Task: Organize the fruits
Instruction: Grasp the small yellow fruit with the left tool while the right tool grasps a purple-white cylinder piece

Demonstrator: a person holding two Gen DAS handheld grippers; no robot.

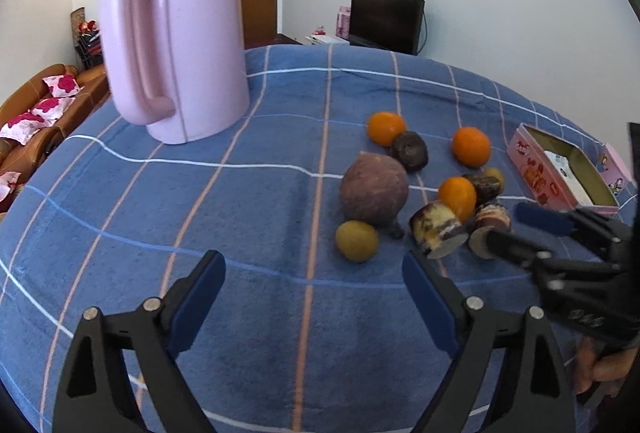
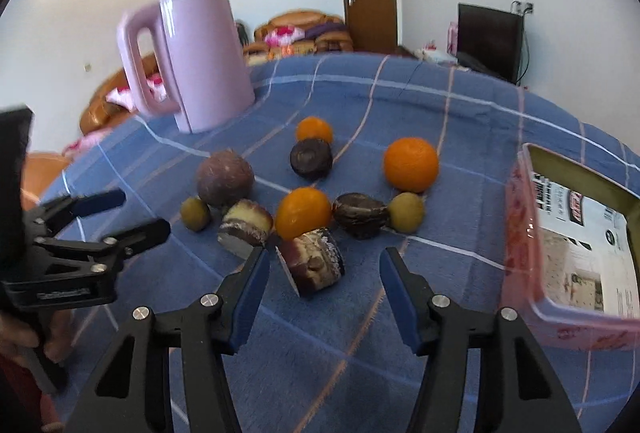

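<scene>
Fruits lie grouped on the blue checked cloth (image 1: 240, 233): three oranges (image 2: 411, 164), a large purple round fruit (image 1: 374, 193), two small yellow-green fruits (image 1: 356, 241), dark brown fruits (image 2: 311, 158) and cut purple-and-cream chunks (image 2: 314, 265). A pink box (image 2: 576, 249) stands open at the right. My left gripper (image 1: 314, 281) is open and empty, just short of the yellow-green fruit. My right gripper (image 2: 324, 273) is open, its jaws on either side of a cut chunk without touching it. Each gripper also shows in the other's view, the right (image 1: 520, 229) and the left (image 2: 132, 213).
A tall pink kettle (image 1: 176, 37) stands at the back left of the table. The pink box also shows in the left wrist view (image 1: 564, 169). A sofa with cushions (image 1: 36, 113), a door and a dark monitor (image 1: 386, 19) lie beyond the table.
</scene>
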